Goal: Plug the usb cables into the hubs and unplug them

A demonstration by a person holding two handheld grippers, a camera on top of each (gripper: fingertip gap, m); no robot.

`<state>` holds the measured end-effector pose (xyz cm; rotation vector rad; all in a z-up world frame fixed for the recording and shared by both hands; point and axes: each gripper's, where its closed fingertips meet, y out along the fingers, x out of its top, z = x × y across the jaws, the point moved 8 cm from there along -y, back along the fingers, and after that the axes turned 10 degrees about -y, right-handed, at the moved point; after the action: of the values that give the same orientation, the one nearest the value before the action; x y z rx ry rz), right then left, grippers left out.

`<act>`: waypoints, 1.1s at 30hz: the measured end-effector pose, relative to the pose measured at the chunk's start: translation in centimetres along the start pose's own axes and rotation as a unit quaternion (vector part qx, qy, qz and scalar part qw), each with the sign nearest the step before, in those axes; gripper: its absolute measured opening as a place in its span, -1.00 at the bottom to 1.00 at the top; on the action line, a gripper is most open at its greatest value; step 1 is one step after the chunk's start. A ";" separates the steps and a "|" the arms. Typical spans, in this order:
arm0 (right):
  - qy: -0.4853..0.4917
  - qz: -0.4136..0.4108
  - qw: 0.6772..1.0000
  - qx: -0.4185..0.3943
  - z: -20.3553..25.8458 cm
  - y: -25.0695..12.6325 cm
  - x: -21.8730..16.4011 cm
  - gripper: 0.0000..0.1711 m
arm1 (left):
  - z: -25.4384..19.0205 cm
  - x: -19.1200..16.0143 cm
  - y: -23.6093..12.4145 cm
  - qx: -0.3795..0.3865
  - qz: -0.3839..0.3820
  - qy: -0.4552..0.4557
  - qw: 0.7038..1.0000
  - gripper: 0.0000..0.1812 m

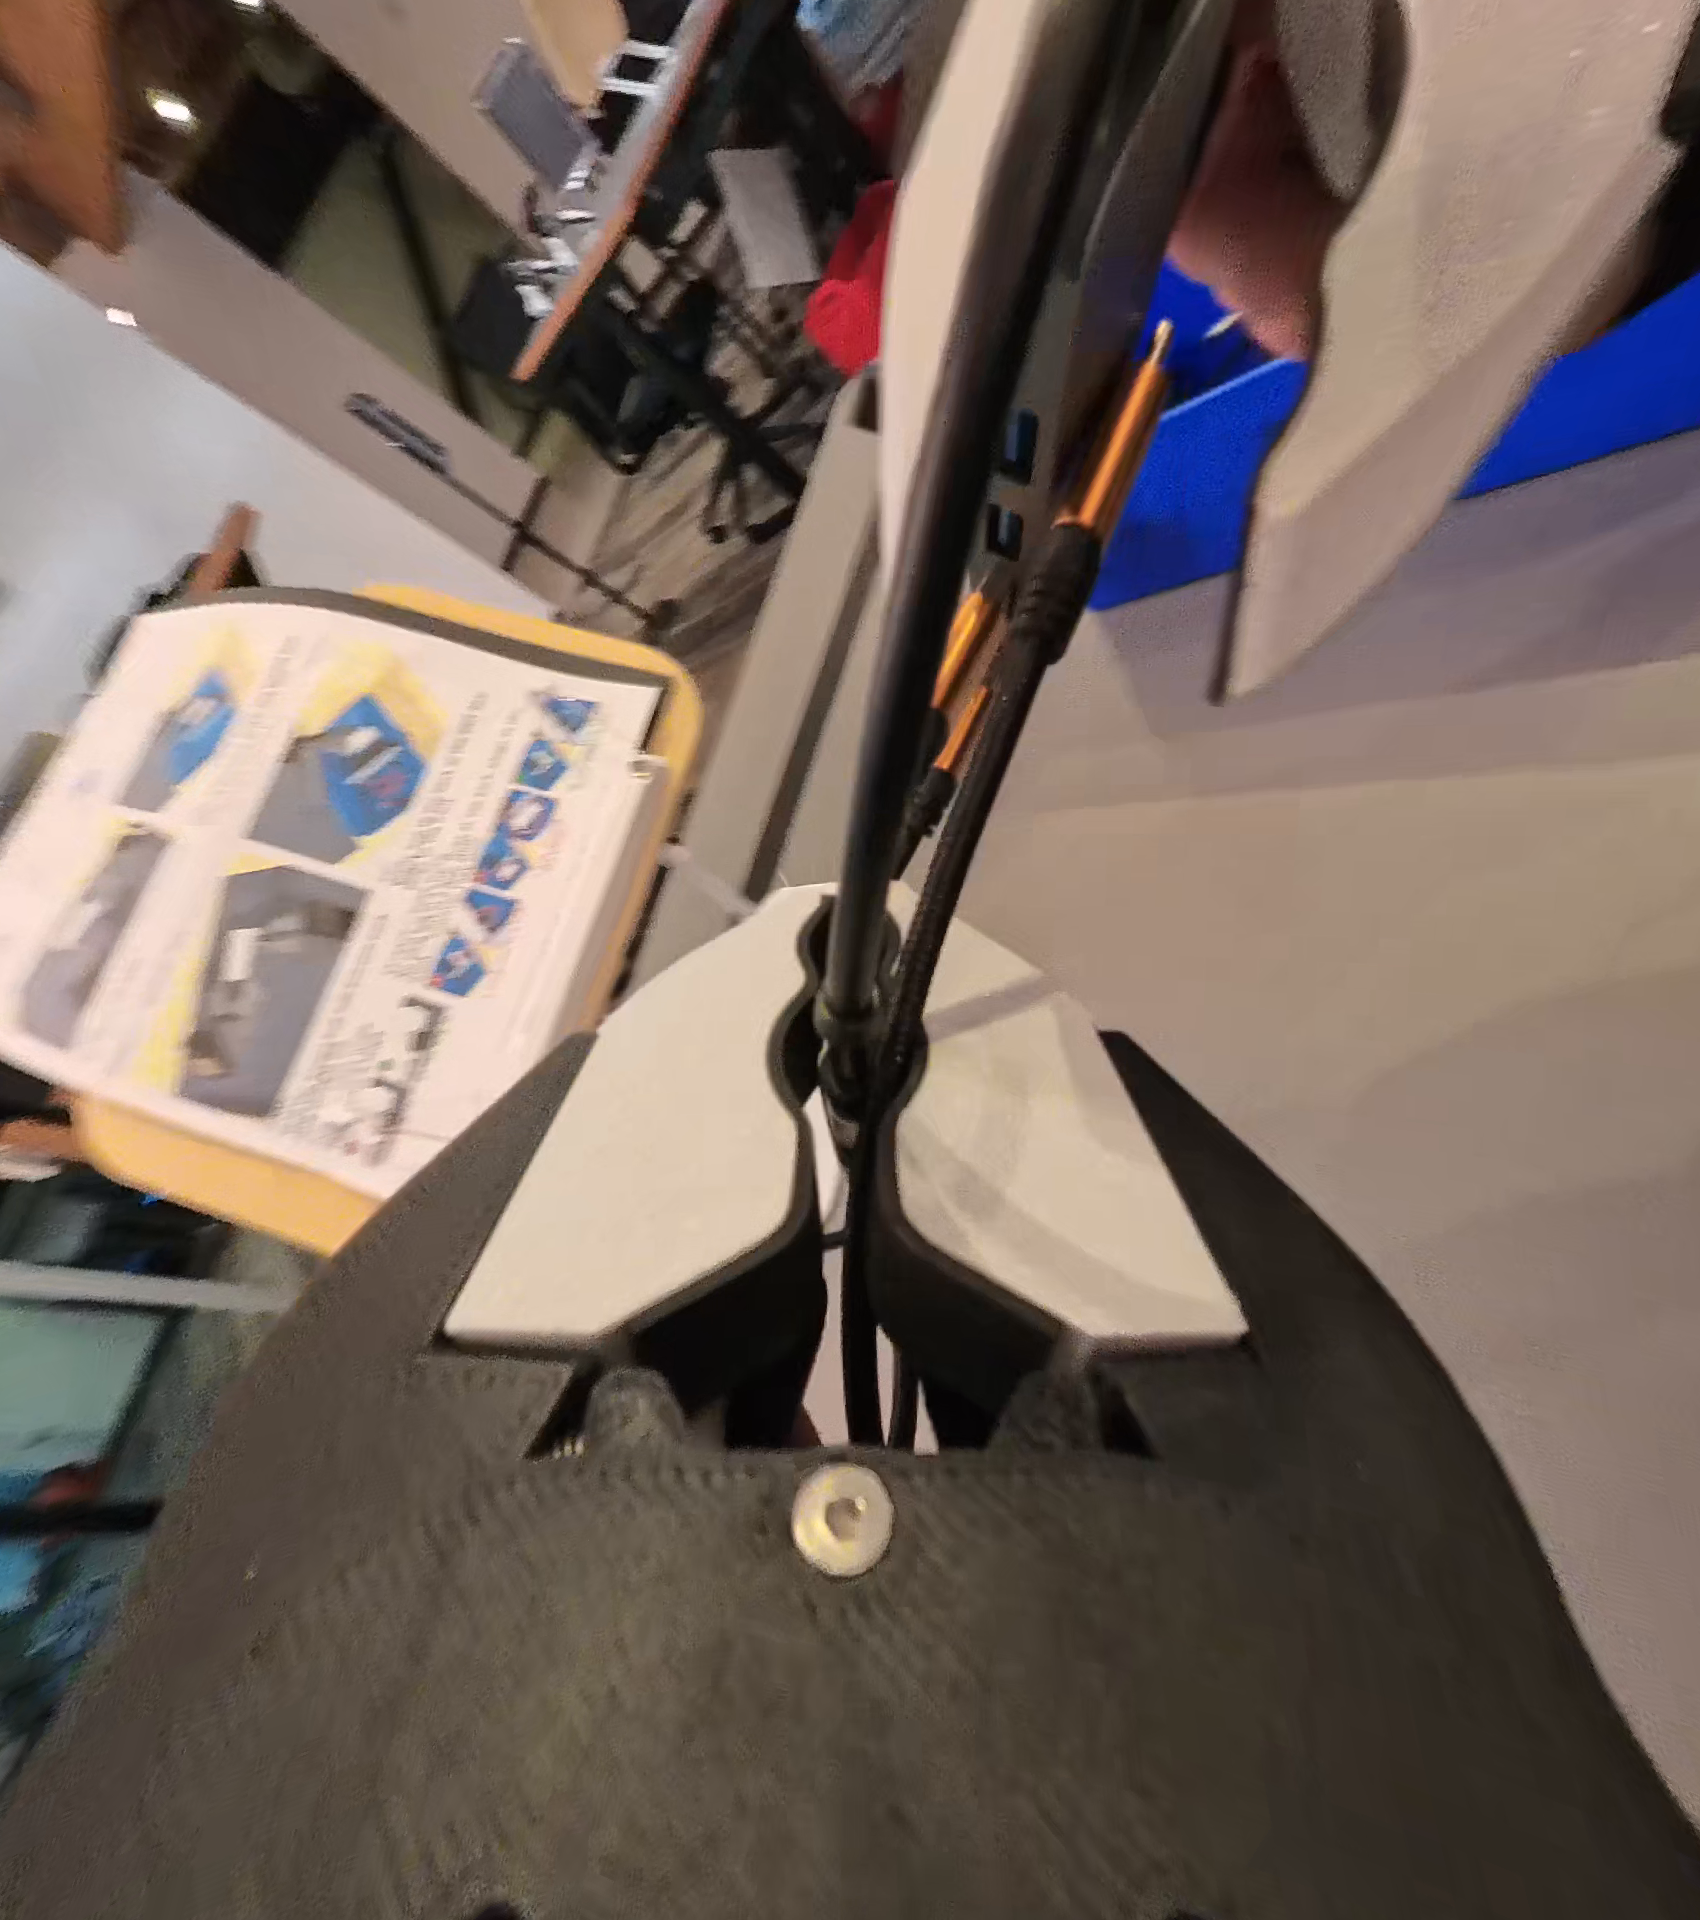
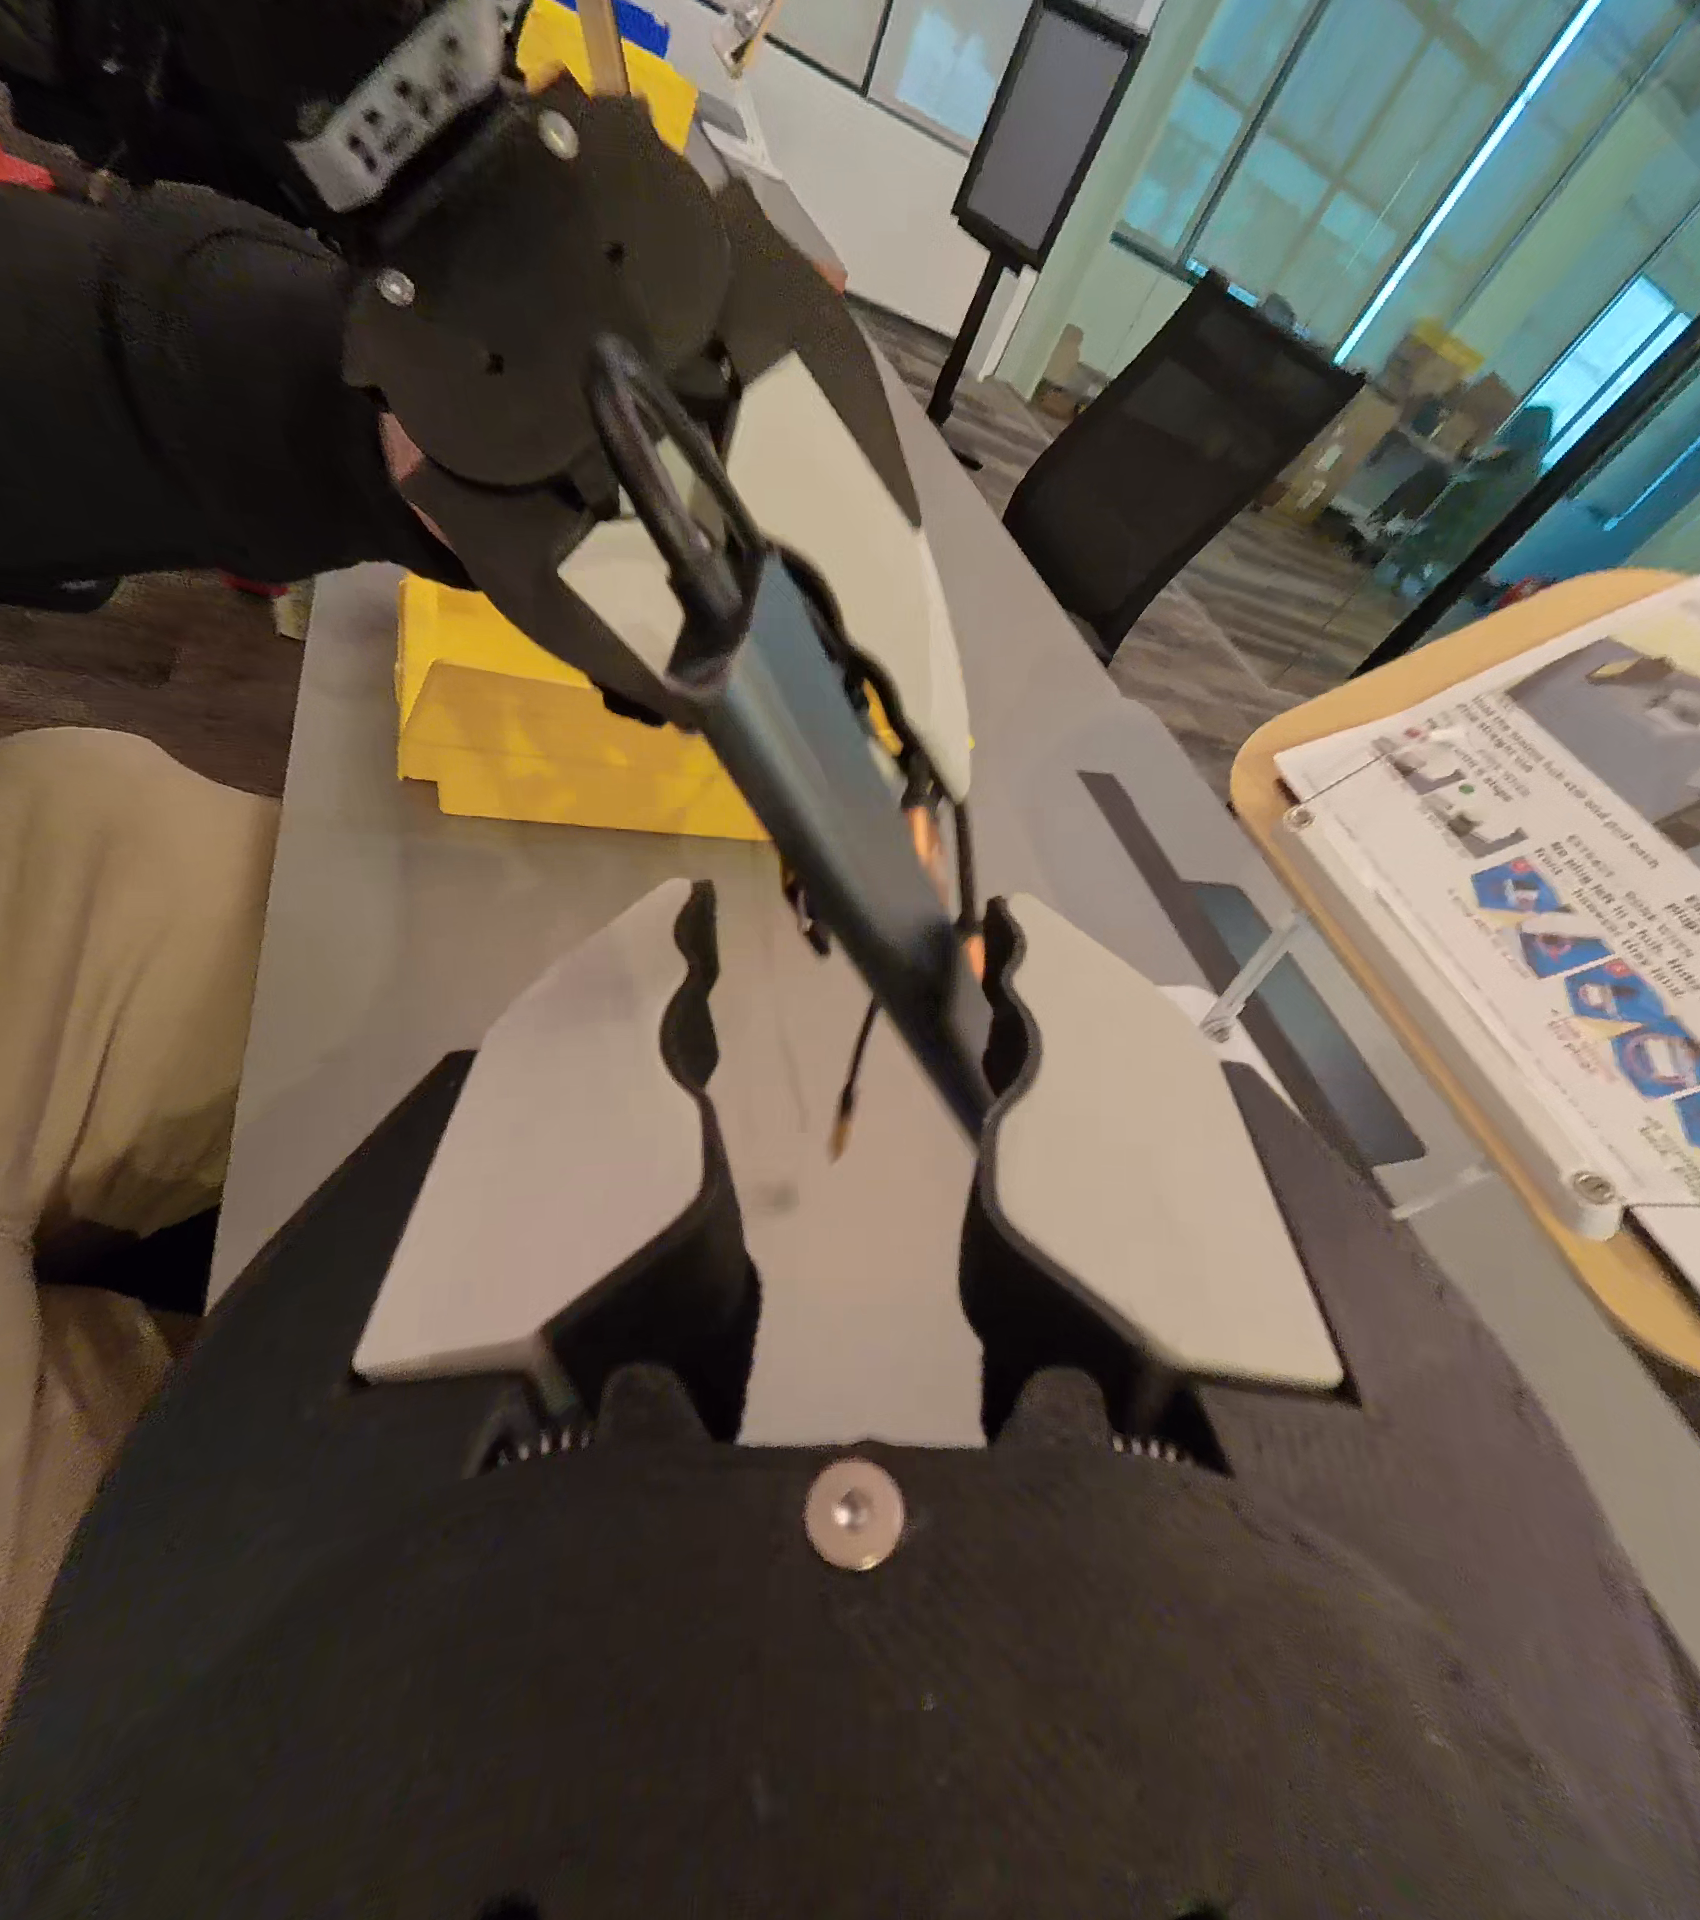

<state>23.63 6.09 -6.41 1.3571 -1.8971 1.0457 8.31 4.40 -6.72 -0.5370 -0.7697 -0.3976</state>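
My left gripper [image 1: 851, 935] is shut on a dark USB hub [image 1: 1017, 447] at its cable end and holds it in the air above the grey table [image 2: 389, 935]. Black cables with orange plugs [image 1: 1106, 447] sit in the hub's ports. In the right wrist view the hub [image 2: 825, 790] runs diagonally from the left gripper [image 2: 804, 717] down to my right gripper [image 2: 851, 904]. The right gripper is open. The hub's far end lies against the inner edge of its right finger. A loose cable end with an orange tip [image 2: 841, 1138] hangs between the right fingers [image 2: 576, 1122].
Yellow bins [image 2: 555, 748] stand on the table behind the hub, and a blue bin [image 1: 1199, 488] shows in the left wrist view. A printed instruction sheet on a tan stand [image 2: 1604, 935] is at the right. A black chair [image 2: 1168, 468] stands beyond the table.
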 end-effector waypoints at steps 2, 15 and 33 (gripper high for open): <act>0.027 -0.001 1.000 0.005 -0.3 0.0 -0.5 -0.23 | 0.4 0.3 -0.3 0.044 0.002 0.025 0.999 -0.95; 0.300 -0.111 0.944 0.077 -2.0 0.9 -2.4 0.71 | -0.2 1.0 -0.2 0.191 -0.022 0.156 0.969 -0.96; 0.484 -0.186 0.829 0.211 -2.1 0.6 -5.0 0.46 | 0.2 0.6 -0.3 0.281 -0.057 0.173 0.942 -0.96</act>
<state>24.64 10.48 -9.55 1.0066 -0.6442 1.5781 8.42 4.23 -6.07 0.1162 -0.5386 -0.3447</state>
